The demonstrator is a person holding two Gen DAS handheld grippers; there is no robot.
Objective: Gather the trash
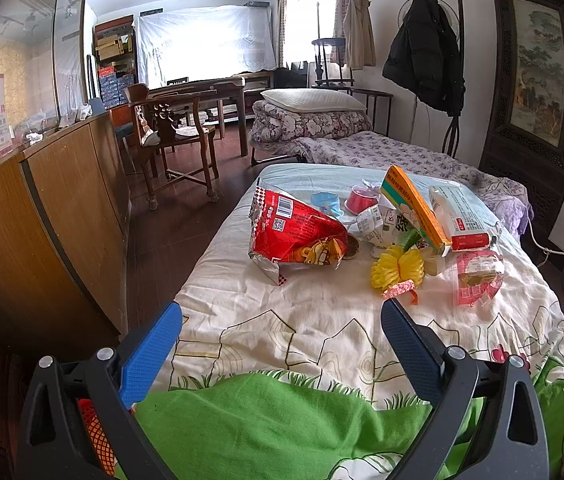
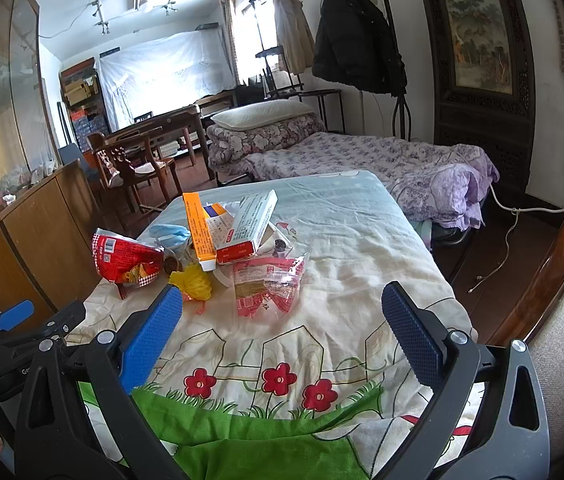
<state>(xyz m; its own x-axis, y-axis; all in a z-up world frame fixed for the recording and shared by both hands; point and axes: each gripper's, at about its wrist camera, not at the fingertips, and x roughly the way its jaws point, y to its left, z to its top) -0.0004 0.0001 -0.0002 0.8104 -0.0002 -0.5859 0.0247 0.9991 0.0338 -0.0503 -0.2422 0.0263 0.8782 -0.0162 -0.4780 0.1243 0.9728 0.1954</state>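
Observation:
A pile of trash lies on the cloth-covered table (image 1: 282, 328): a red snack bag (image 1: 294, 232), a yellow pom-pom wrapper (image 1: 396, 268), an orange box (image 1: 414, 204), a white and red box (image 1: 460, 216), a clear red-printed wrapper (image 1: 478, 276), a red cup (image 1: 362, 199) and a blue mask (image 1: 324, 200). My left gripper (image 1: 282, 316) is open and empty, short of the pile. My right gripper (image 2: 282, 304) is open and empty, near the clear wrapper (image 2: 267, 284), the snack bag (image 2: 127, 260) and the boxes (image 2: 247, 220). The left gripper also shows in the right wrist view (image 2: 13, 316).
A wooden cabinet (image 1: 41, 216) runs along the left. A bed with floral bedding (image 1: 362, 144) stands behind the table. A wooden chair (image 1: 173, 136) and desk are further back. A coat rack (image 1: 426, 52) stands at the right wall. A white cable (image 2: 510, 224) lies on the floor.

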